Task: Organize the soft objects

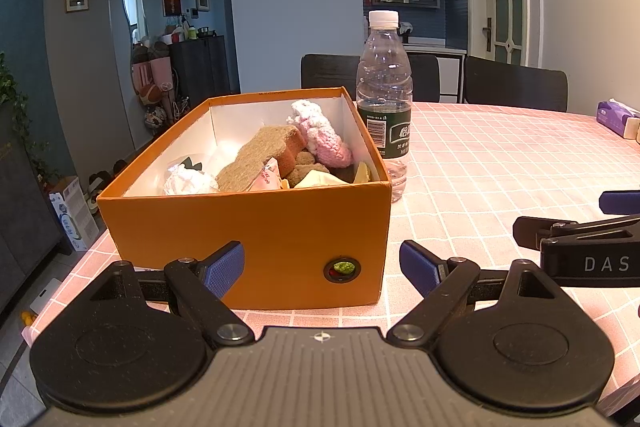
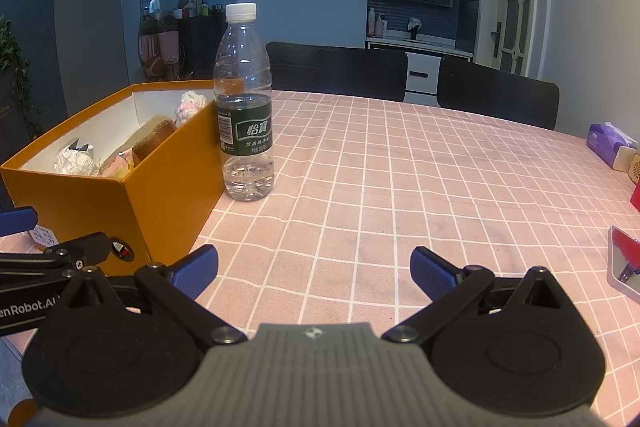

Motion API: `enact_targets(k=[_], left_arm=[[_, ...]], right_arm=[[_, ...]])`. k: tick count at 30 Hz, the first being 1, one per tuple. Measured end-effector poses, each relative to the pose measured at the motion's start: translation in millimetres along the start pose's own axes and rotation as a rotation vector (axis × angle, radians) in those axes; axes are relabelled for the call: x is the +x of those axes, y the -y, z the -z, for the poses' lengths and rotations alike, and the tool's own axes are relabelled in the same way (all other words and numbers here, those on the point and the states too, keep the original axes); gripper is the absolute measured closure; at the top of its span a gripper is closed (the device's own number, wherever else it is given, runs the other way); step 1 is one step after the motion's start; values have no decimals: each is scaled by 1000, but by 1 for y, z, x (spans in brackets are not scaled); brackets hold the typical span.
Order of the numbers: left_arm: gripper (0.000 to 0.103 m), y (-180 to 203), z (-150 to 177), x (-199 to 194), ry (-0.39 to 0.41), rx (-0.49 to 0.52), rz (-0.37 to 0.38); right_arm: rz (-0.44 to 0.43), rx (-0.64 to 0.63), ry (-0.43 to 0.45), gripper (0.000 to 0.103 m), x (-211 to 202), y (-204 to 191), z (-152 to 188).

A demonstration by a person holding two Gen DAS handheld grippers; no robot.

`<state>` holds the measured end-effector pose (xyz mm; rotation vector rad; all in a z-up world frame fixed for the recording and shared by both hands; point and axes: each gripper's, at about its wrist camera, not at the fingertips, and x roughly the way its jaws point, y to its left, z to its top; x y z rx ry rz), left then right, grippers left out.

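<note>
The left gripper (image 1: 322,267) has its jaws apart and empty, right in front of the near wall of the orange box (image 1: 256,227). The soft things, a sponge (image 1: 256,157), a pink knit toy (image 1: 320,133) and crumpled tissue (image 1: 190,181), already lie inside, beyond the jaws. Any further tidying likely means lifting over the rim first, then reaching down without tipping the wall. A bottle (image 1: 384,99) stands touching the box's right side; it would topple easily. The right gripper (image 2: 314,269), jaws also apart and empty, faces bare pink-checked surface (image 2: 400,187) ahead, with open room to its right up to a tray (image 2: 614,267) near the edge.
</note>
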<state>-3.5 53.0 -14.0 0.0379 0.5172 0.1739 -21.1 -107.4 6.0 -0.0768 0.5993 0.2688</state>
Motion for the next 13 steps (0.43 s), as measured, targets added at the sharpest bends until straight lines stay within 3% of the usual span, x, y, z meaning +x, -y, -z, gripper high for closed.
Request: enact_targets(k=[13], left_arm=[[1, 0, 0, 0, -3, 5, 9]], right_arm=[[0, 0, -10, 3, 0, 0, 1]])
